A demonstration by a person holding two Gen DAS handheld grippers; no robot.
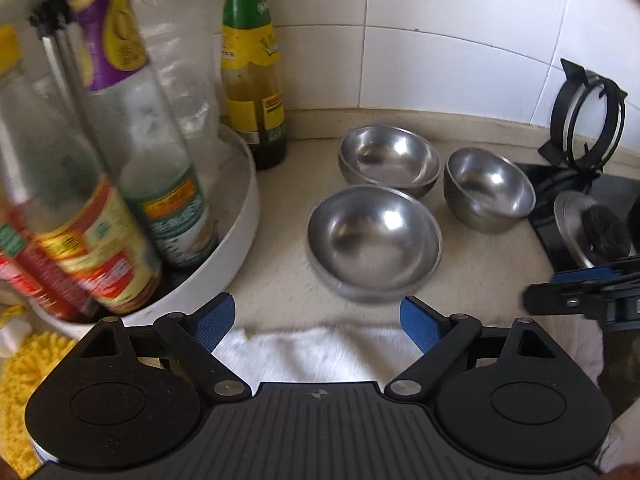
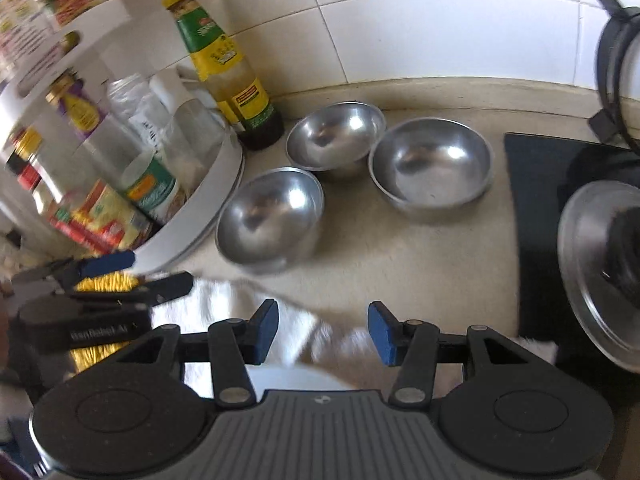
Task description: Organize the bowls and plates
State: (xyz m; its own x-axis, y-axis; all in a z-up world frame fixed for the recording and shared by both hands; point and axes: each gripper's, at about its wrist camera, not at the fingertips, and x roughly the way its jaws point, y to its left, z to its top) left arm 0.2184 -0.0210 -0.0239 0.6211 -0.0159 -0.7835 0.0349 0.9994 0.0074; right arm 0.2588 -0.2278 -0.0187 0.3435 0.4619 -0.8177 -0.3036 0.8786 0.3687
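Observation:
Three steel bowls stand on the beige counter. In the left wrist view the near bowl [image 1: 374, 240] looks stacked on another, the far bowl [image 1: 390, 160] also looks stacked, and the right bowl [image 1: 490, 188] stands alone. In the right wrist view they are the near left bowl [image 2: 270, 220], the far bowl [image 2: 336, 136] and the right bowl [image 2: 432, 166]. My left gripper [image 1: 318, 320] is open and empty, just short of the near bowl. My right gripper [image 2: 324, 332] is open and empty, over a white cloth [image 2: 256, 312]. Each gripper shows in the other's view: the right gripper [image 1: 584, 296], the left gripper [image 2: 120, 276].
A white turntable rack [image 1: 224, 256] with several sauce bottles stands on the left. A green-labelled bottle [image 1: 254, 68] stands by the tiled wall. A black stove [image 2: 536, 208] with a steel lid [image 2: 592, 272] lies at the right. A yellow mop cloth [image 1: 24, 384] lies at the near left.

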